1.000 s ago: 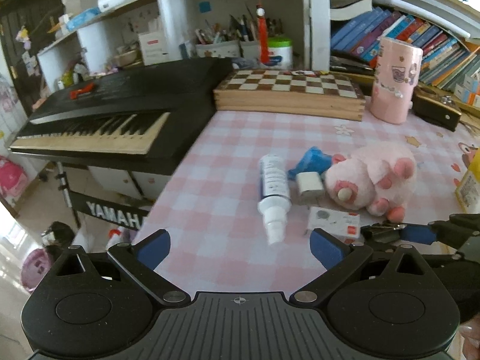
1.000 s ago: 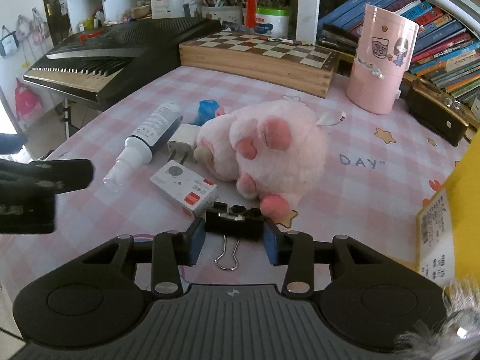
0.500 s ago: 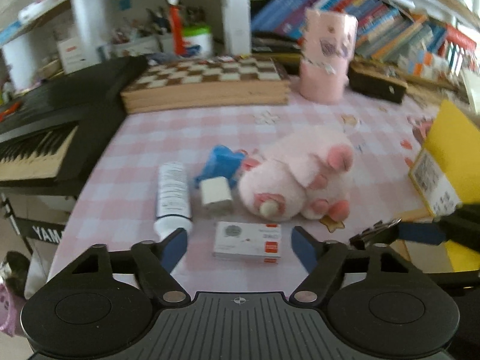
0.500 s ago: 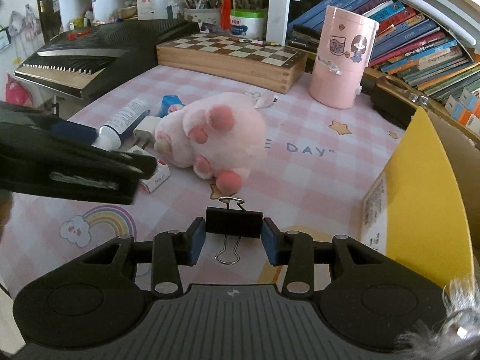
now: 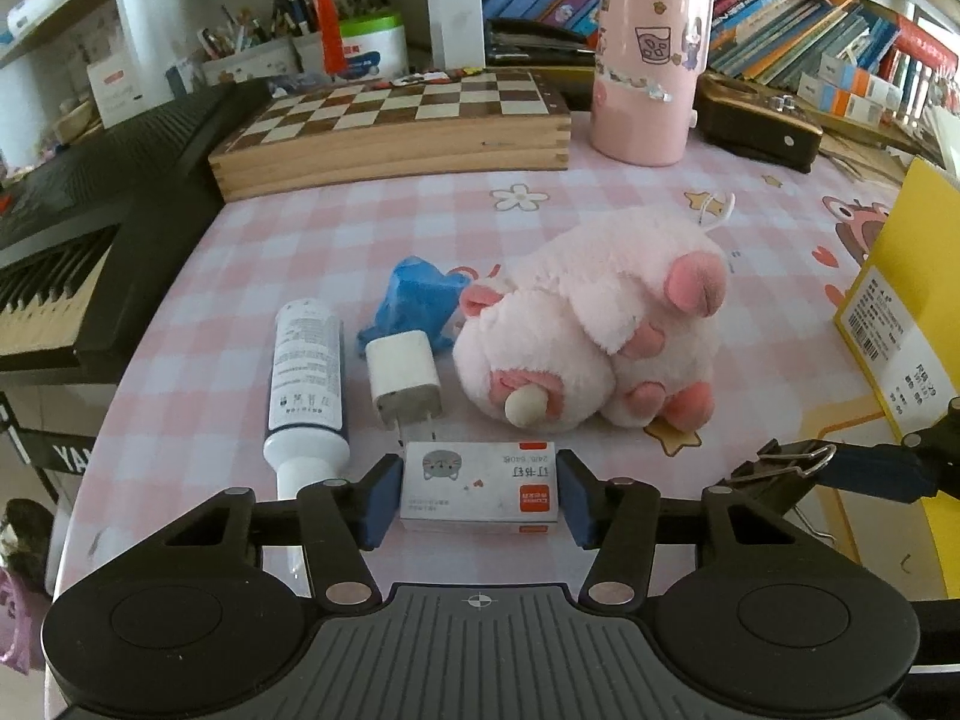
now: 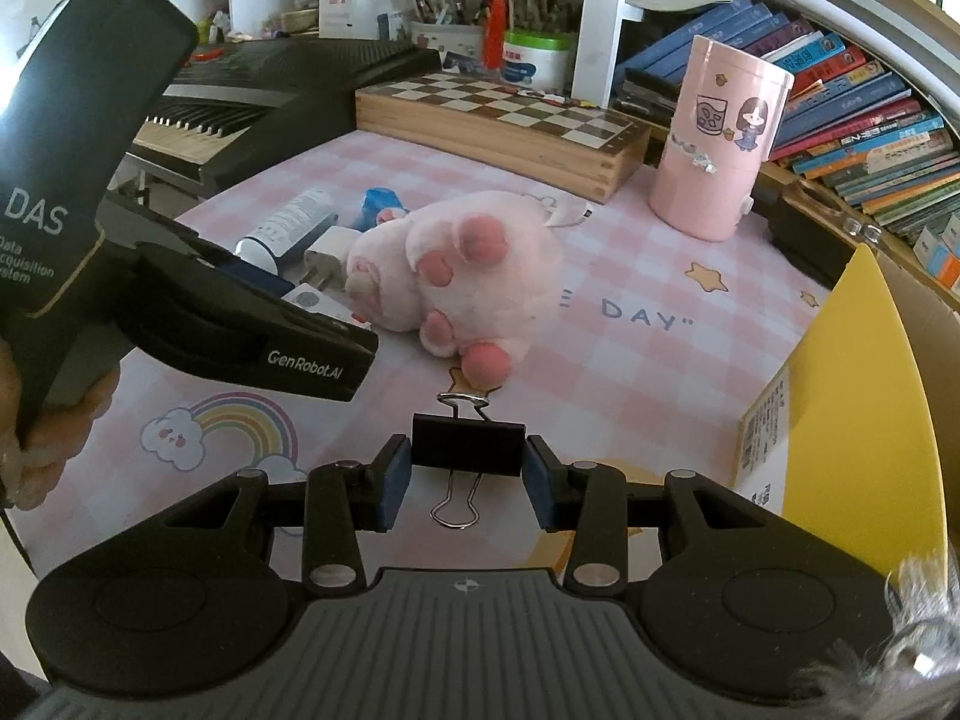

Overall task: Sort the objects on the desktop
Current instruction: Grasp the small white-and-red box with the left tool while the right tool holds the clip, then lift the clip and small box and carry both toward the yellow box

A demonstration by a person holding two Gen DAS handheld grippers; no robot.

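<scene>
Landmark: pink plush toy (image 5: 600,336), lying on the pink checked tablecloth (image 5: 336,228).

Left gripper (image 5: 479,498): jaws just closing, blue pads against both ends of a white staple box (image 5: 480,492), which lay on the cloth just in front of the plush.

Right gripper (image 6: 467,474): narrowly set, clamped on a black binder clip (image 6: 467,443), held near the plush's feet.

White charger (image 5: 403,378), blue wrapper (image 5: 414,294) and spray bottle (image 5: 306,378): beside the plush, camera-left.

Yellow box (image 6: 852,396): well right of it.
</scene>
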